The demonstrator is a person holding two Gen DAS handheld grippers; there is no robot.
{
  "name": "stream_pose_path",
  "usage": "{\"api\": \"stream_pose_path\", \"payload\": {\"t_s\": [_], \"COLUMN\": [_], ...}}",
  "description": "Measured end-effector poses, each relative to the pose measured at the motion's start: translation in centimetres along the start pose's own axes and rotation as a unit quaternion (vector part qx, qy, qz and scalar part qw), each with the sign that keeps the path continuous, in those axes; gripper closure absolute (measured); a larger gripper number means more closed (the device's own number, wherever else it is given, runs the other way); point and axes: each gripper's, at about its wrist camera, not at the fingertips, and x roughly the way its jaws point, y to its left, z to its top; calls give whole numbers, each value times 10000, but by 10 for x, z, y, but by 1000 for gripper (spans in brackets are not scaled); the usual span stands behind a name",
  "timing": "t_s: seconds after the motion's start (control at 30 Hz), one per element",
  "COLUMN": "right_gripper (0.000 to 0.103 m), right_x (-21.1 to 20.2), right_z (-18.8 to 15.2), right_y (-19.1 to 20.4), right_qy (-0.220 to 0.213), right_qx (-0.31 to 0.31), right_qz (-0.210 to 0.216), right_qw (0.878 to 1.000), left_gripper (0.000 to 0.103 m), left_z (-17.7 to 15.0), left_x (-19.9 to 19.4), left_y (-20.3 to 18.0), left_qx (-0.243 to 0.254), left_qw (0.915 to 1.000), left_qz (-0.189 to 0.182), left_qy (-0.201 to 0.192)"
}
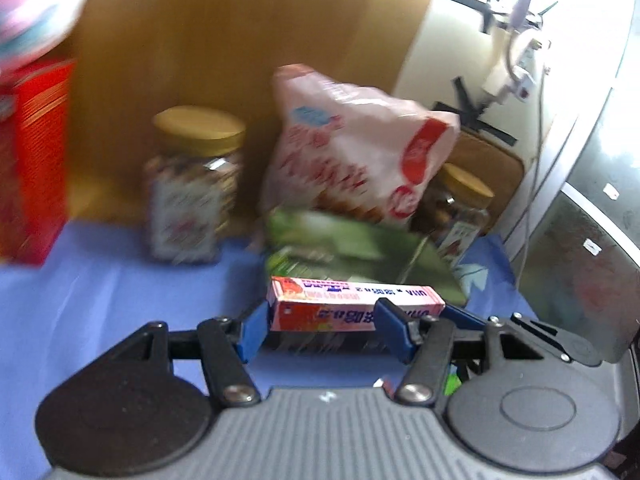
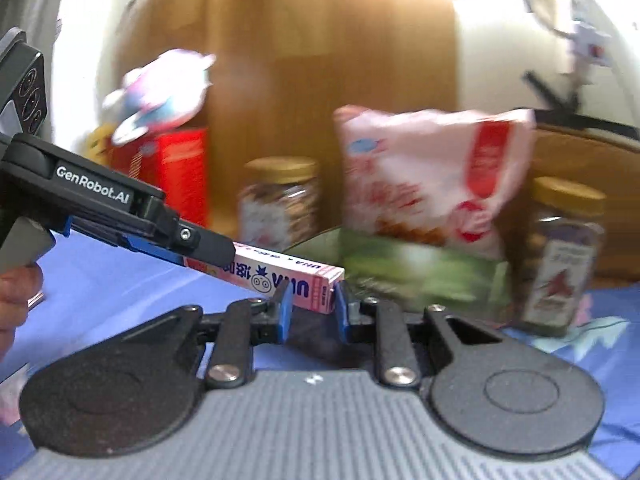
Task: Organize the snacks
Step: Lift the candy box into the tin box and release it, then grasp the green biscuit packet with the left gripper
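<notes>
On a blue-covered table (image 1: 100,300), a pink snack box (image 1: 352,304) is pinched lengthwise by the left hand-held gripper (image 1: 320,320). Its end is clamped by the right hand-held gripper (image 2: 310,308). The box could be buckled if pulled apart.

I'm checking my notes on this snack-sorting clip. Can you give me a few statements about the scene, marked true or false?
1. Both grippers hold the same long pink candy box. True: left gripper along its length, right gripper at one end.
2. The table cover is green. False: it is blue.
3. Two clear jars have yellow lids. True.
4. The white and red snack bag lies flat on the cover. False: it stands upright behind the green box.
</notes>
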Motion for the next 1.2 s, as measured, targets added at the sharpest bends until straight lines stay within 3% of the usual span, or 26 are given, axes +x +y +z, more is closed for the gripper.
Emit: {"api": "stream_pose_path", "payload": {"t_s": [0.2, 0.4, 0.47, 0.57, 0.73, 0.9, 1.1, 1.2], "right_gripper": [77, 73, 68, 53, 53, 53, 53, 53], "right_x": [9, 25, 26, 23, 9, -19, -44, -56], "right_z": [-5, -19, -21, -22, -19, -19, -56, -77], "right_y": [-45, -60, -63, -66, -73, -93, -114, -108], "right_qy": [-106, 120, 128, 24, -179, -232, 361, 665], "right_qx": [239, 362, 447, 529, 752, 1477, 2378, 2282], "right_qz": [-553, -716, -696, -709, -725, -481, -131, -165], "right_qw": [9981, 9967, 9965, 9961, 9944, 9876, 9706, 9712], "left_gripper": [46, 45, 45, 44, 44, 44, 43, 44], "left_z": [22, 16, 14, 13, 14, -3, -33, -43], "left_x": [65, 106, 108, 107, 83, 50, 63, 79], "left_y": [-23, -24, -25, -27, -28, -25, -36, -53], "left_qx": [192, 65, 99, 164, 116, 122, -107, -71], "left_qw": [9993, 9982, 9985, 9986, 9993, 9980, 9869, 9786], "left_qz": [-158, -120, -51, -55, -195, -570, -1245, -1476], "left_qy": [291, 590, 537, 507, 284, 228, 1020, 1434]}}
